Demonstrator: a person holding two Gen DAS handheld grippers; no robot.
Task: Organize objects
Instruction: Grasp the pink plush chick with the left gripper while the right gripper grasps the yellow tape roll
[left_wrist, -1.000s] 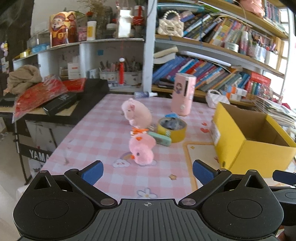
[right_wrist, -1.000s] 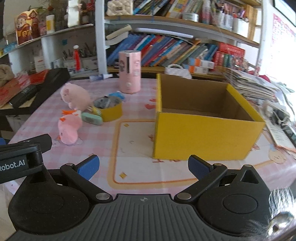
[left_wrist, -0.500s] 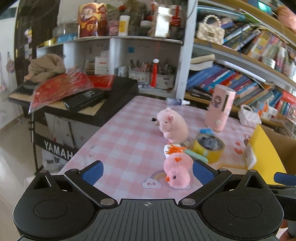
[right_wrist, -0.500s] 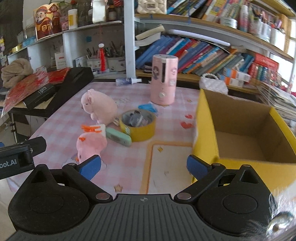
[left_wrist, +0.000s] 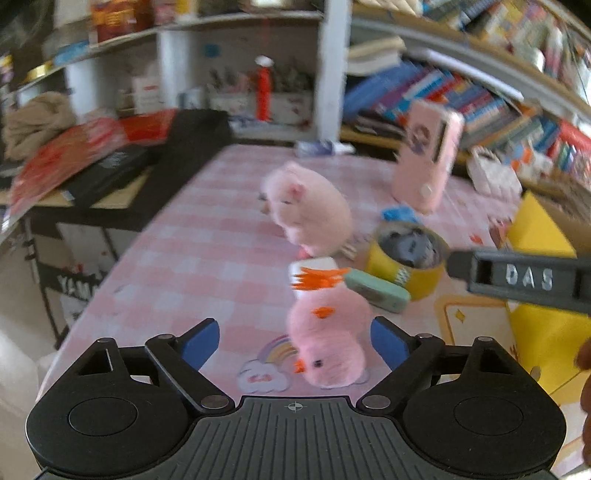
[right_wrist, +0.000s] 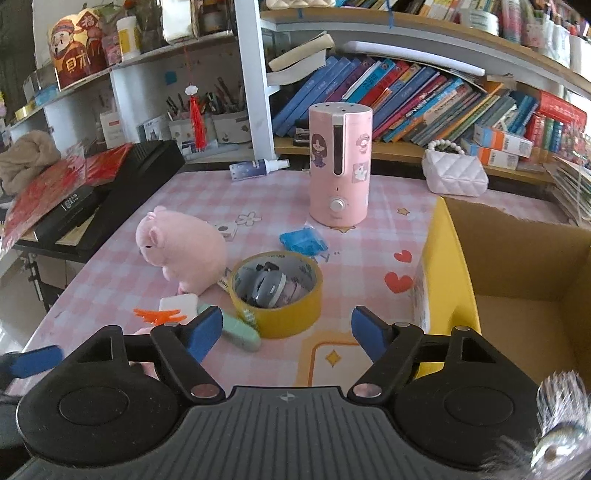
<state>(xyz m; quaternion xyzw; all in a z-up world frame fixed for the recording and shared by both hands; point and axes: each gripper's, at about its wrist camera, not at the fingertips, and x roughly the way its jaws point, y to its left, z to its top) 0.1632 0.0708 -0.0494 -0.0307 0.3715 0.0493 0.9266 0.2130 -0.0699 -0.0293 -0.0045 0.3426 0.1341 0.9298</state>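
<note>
White shelving (right_wrist: 255, 85) crammed with books (right_wrist: 406, 99); pink checked tablecloth (right_wrist: 207, 192); daylight from right; pale floor (left_wrist: 14, 354).

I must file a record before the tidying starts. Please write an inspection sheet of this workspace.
Surface: pink checked tablecloth with cartoon prints.
Job's things: pink chick plush, pink pig plush, yellow tape roll with a small grey item inside, mint green eraser, white eraser, blue packet, open yellow box, no contents visible.
Clutter: pink humidifier, spray bottle, white purse.
Grippers: left tongs closing, chick between the pads, not yet pressed; right tongs closing in front of the tape roll, nothing held.
Cables: nothing seen.
Surroundings: bookshelves, black keyboard beside the table.
</note>
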